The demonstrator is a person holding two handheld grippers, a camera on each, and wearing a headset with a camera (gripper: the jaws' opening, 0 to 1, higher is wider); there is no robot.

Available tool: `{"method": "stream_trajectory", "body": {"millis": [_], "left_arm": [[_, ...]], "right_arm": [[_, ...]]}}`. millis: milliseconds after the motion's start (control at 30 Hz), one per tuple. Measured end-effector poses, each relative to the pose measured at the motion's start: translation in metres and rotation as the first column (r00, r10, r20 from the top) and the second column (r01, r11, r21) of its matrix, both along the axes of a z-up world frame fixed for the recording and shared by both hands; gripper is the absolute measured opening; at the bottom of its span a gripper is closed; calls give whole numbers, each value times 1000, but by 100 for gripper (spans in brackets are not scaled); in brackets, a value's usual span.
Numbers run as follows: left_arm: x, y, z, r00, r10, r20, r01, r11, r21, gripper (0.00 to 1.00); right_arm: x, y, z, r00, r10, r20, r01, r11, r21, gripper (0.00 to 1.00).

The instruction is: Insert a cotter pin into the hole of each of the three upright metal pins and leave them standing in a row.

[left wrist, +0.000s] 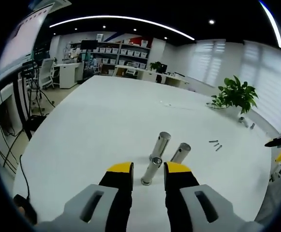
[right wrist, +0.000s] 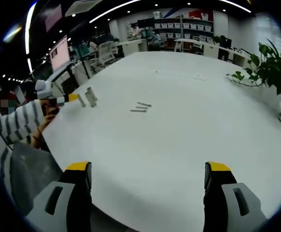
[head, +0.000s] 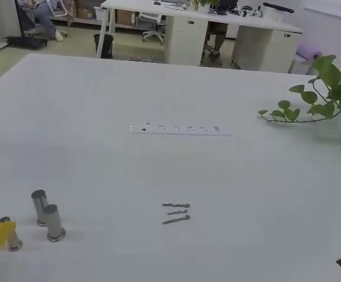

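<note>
- Left tongs [left wrist: 148, 170] open, with the yellow-tipped jaws straddling the nearest upright grey metal pin [left wrist: 151, 170]; can't tell if they touch it.
- Two other upright grey metal pins [left wrist: 160, 144] stand just behind it, clustered near the left of the white surface [head: 246, 194].
- Three small wire cotter pins [head: 176, 212] lie mid-surface, well apart from them.
- Right tongs [right wrist: 147, 179] spread wide over the near surface edge.
</note>
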State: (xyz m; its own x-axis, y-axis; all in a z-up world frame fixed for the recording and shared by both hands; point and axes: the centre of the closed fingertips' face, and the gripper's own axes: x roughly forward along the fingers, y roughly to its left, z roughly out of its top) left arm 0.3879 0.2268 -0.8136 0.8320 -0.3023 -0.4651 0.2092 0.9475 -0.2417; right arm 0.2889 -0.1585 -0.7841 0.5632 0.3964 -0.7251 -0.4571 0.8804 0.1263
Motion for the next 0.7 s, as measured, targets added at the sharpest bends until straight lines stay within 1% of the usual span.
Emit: {"method": "stream_trajectory", "body": {"millis": [67, 167, 267, 367, 500, 700], "left_arm": [[1, 0, -3, 1000, 5, -8, -5, 1000, -4, 23], [2, 1, -7, 1000, 11, -17, -11, 1000, 2, 23], [2, 2, -11, 999, 20, -27, -20, 1000, 9, 21], [3, 1, -13, 999, 23, -31, -23, 1000, 3, 19], [3, -1, -16, 999, 22, -39, -21, 1000, 21, 17], [5, -4, -20, 999, 24, -43, -23, 999, 26, 11]], "right_arm": [[0, 0, 0, 1000, 0, -2, 0, 1000, -2, 98], [0, 1, -1, 1000, 0, -3, 0, 1000, -1, 98], [1, 2, -1, 1000, 1, -5, -1, 1000, -1, 98], [2, 3, -1, 1000, 3, -5, -3, 1000, 0, 98], [3, 5, -1, 1000, 6, -5, -6, 1000, 0, 98], [4, 5, -1, 1000, 5, -4, -5, 1000, 2, 98]]}}
